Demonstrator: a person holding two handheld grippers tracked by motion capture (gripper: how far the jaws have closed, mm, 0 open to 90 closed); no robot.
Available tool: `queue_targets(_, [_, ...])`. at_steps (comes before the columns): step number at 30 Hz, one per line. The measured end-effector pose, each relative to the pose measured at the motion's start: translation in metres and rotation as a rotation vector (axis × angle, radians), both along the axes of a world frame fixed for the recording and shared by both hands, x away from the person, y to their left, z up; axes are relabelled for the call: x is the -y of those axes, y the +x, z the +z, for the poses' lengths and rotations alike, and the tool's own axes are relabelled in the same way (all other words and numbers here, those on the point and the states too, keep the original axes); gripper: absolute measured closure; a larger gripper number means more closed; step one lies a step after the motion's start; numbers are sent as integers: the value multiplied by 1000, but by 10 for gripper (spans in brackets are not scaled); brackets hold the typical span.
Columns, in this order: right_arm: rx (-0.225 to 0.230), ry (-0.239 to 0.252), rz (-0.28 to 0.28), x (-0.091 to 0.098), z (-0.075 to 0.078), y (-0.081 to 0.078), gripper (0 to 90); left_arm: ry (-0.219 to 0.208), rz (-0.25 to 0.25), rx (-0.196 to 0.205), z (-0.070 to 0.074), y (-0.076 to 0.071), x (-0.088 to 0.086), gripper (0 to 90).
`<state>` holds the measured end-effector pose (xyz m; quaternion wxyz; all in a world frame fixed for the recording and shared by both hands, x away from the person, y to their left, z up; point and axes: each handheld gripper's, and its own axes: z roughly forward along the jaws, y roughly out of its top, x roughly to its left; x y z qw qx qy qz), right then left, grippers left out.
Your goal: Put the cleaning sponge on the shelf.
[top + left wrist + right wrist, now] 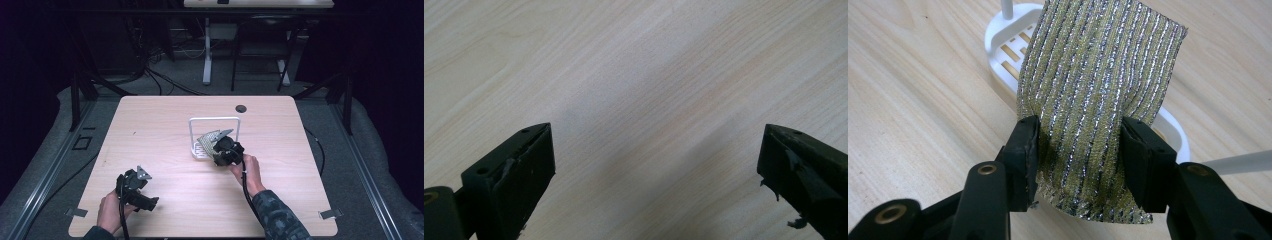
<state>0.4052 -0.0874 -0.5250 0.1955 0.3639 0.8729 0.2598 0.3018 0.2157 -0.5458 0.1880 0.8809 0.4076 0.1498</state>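
Right gripper view shows your right tool [1078, 155] clenched on a scouring pad [1098, 100] striped in gold and silver — one black jaw pressing each side. The pad hangs just above a white slotted rack [1008, 55] with a tall wire handle [215, 120], near the middle of the pale wooden worktop [165, 125]. Your left tool [654, 170] sits released, jaws wide apart over bare wood, near the worktop's near-left corner — well apart from the rack.
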Motion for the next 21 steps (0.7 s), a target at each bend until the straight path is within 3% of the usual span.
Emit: queue_targets(21, [-35,-2,-22,-11,-14,12,480,2,-6,-4,0,0,1,15])
